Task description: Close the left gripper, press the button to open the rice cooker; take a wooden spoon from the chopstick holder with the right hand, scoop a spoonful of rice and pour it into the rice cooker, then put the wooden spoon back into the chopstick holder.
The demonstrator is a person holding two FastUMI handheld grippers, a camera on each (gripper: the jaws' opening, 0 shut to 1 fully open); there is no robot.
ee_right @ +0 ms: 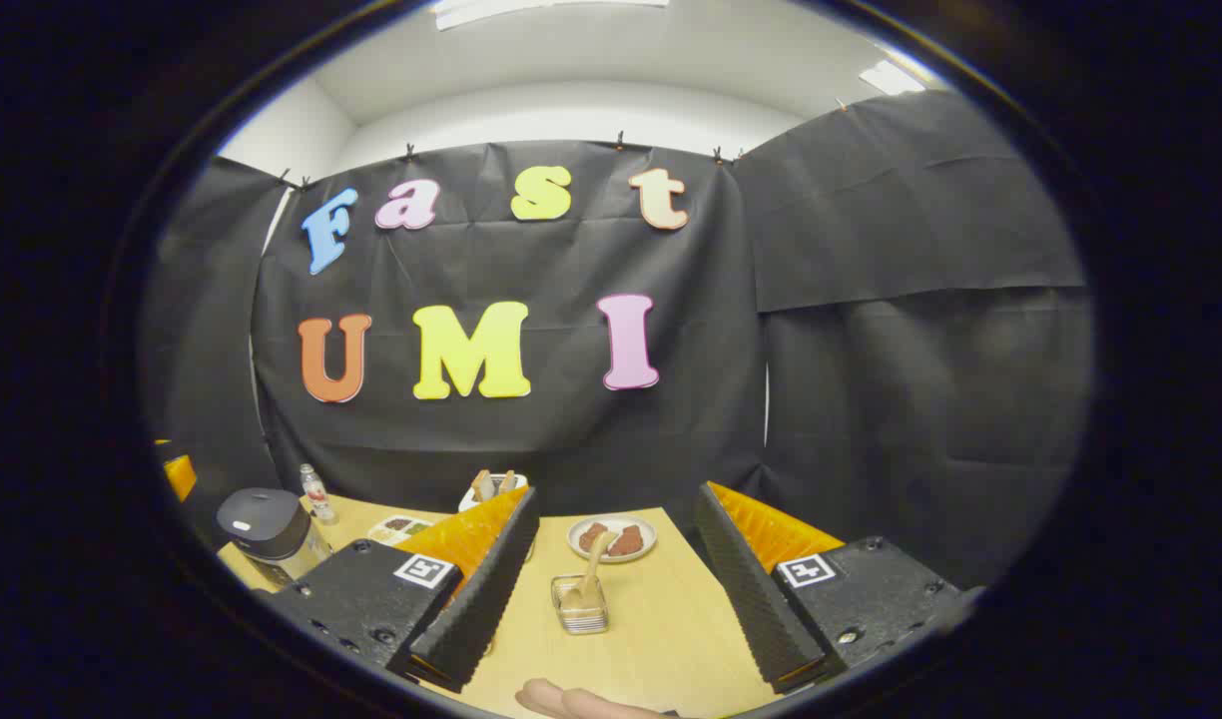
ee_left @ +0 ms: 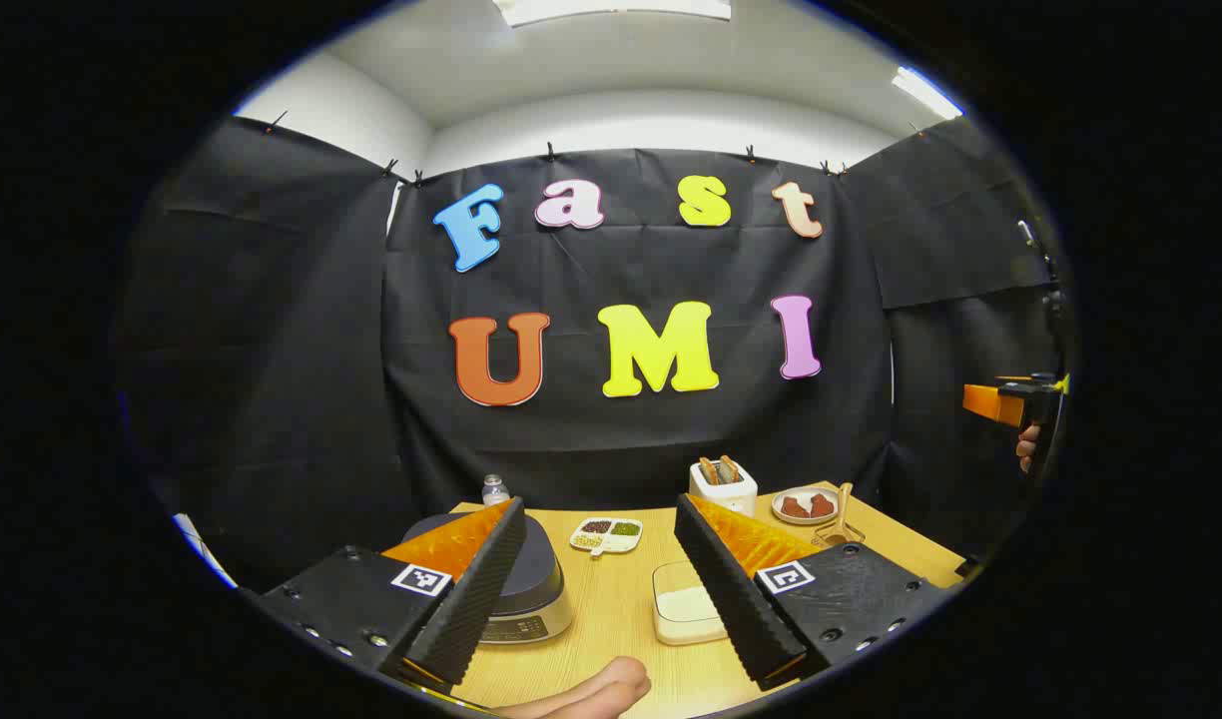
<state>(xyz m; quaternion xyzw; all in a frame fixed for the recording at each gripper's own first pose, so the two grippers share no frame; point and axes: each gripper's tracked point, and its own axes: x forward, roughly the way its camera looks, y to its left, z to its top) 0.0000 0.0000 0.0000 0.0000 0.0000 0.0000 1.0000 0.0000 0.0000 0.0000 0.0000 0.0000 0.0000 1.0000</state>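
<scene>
The rice cooker (ee_left: 531, 584) has a dark closed lid and a silver base; it stands on the wooden table (ee_left: 611, 619), partly behind my left gripper's left finger. My left gripper (ee_left: 601, 589) hangs open above the table with nothing between its fingers. A white box of rice (ee_left: 683, 609) sits right of the cooker. The wooden spoon (ee_right: 593, 564) stands in a small clear chopstick holder (ee_right: 581, 605), ahead of my right gripper (ee_right: 616, 589), which is open and holds nothing. In the right gripper view the rice cooker (ee_right: 267, 529) stands at the far left.
A divided dish of beans (ee_left: 607, 534), a toaster with bread (ee_left: 723, 483), a plate of reddish pieces (ee_right: 612, 538) and a small bottle (ee_left: 494, 489) stand toward the table's back. A person's finger (ee_left: 591, 691) shows at the bottom edge.
</scene>
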